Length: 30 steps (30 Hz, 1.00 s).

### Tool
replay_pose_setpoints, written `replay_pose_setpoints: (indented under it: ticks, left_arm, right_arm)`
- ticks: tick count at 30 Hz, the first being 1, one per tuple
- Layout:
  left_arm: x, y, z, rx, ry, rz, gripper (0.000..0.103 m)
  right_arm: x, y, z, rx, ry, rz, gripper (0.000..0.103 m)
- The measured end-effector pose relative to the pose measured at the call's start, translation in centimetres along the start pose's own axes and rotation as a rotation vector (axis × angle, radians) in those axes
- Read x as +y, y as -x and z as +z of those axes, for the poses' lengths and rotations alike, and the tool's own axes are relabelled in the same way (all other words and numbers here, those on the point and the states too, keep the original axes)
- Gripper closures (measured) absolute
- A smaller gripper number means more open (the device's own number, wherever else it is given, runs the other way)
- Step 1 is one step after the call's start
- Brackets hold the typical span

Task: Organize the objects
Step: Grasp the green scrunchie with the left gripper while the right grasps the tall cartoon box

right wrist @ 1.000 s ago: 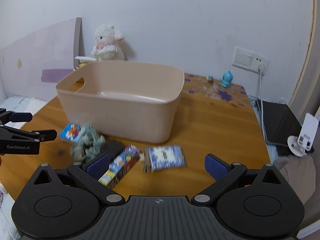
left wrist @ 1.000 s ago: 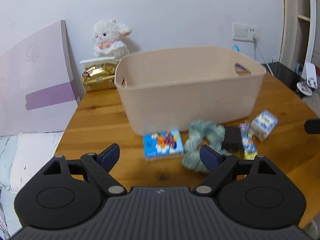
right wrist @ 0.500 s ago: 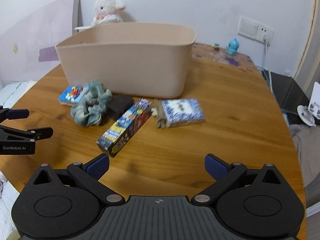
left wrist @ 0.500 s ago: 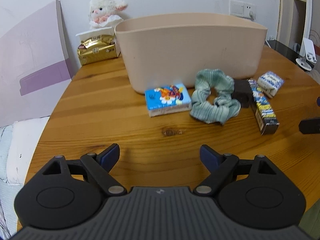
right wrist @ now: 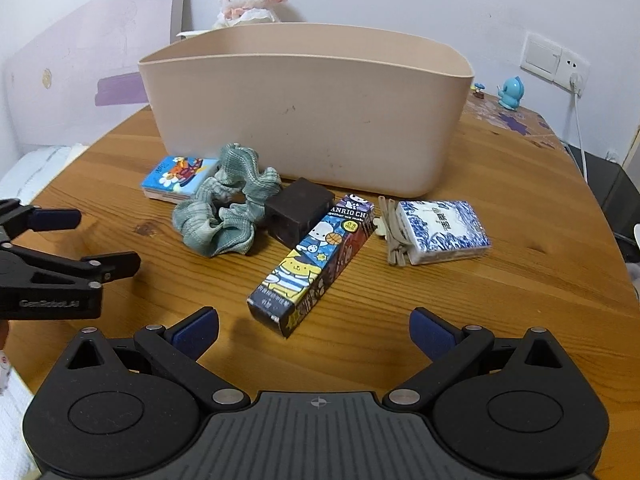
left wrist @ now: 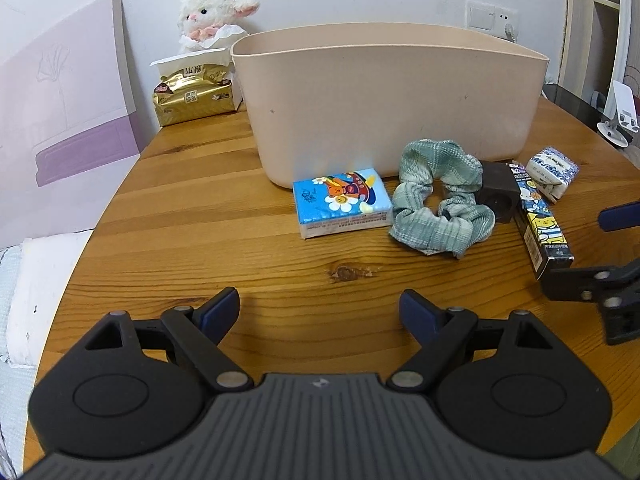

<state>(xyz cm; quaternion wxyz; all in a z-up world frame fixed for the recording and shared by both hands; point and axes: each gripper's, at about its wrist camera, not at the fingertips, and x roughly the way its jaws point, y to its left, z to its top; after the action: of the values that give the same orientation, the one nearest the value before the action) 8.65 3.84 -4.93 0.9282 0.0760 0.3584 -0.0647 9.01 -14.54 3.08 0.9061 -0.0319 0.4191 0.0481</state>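
Note:
A beige plastic bin (left wrist: 388,100) (right wrist: 308,108) stands on the round wooden table (left wrist: 200,240). In front of it lie a blue cartoon tissue pack (left wrist: 342,202) (right wrist: 178,178), a green scrunchie (left wrist: 440,196) (right wrist: 224,212), a dark brown block (left wrist: 496,196) (right wrist: 298,212), a long Sanrio box (left wrist: 540,224) (right wrist: 316,264) and a blue-white tissue pack (left wrist: 552,172) (right wrist: 442,230). My left gripper (left wrist: 320,312) is open and empty, short of the blue pack. My right gripper (right wrist: 314,330) is open and empty, just short of the Sanrio box.
A gold tissue packet (left wrist: 194,96) and a white plush lamb (left wrist: 216,12) sit behind the bin at the left. Thin wooden sticks (right wrist: 390,232) lie beside the blue-white pack. A blue figurine (right wrist: 510,92) stands far right. A pink board (left wrist: 60,112) leans at the left.
Both grippers have come down and closer to the table, so the bin's inside is no longer seen. The objects have not moved. Both grippers stay open.

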Motion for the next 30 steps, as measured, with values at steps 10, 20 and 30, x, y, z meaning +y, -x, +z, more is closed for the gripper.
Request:
replay_pose_setpoints:
  ticks: [10,20,30]
  left_arm:
    - [-0.8,-0.6,0.9,-0.020,0.016,-0.049,0.015]
    - [-3.4,-1.6,2.7,-0.039,0.032,-0.110,0.011]
    - [-5.3,-4.3,3.7,0.017,0.008,-0.165,0.030]
  right_arm:
    - [-1.5,-1.0,0.0,-0.004,-0.045,-0.052,0.005]
    - [-3.5,-1.6,0.1,-0.003,-0.064,-0.048,0.012]
    - [-3.3,-1.5,0.6,-0.018,-0.040,-0.013,0.039]
